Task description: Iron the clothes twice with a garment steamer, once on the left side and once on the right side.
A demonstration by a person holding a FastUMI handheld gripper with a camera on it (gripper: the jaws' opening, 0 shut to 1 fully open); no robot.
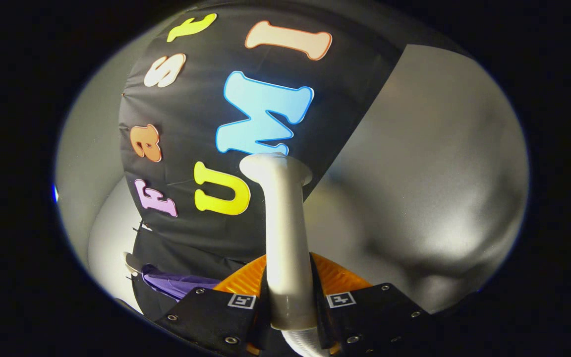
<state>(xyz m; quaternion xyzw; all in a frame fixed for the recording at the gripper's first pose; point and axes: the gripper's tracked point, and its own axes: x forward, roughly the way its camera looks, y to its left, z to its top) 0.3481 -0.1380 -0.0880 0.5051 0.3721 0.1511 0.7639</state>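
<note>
The garment steamer's pale handle [285, 238] stands upright between my fingers, and my gripper [289, 297] is shut on it. The handle's rounded head curves off to the left at its far end, in front of the booth's black cloth wall. A ribbed white hose leaves the handle's base, just under the fingers. A purple garment [176, 285] hangs low, left of the fingers, and most of it is hidden behind them.
A grey wall [429, 198] rises beyond the fingers to the right of the black cloth. A white curved surface [109, 238] sits to the left of the purple garment.
</note>
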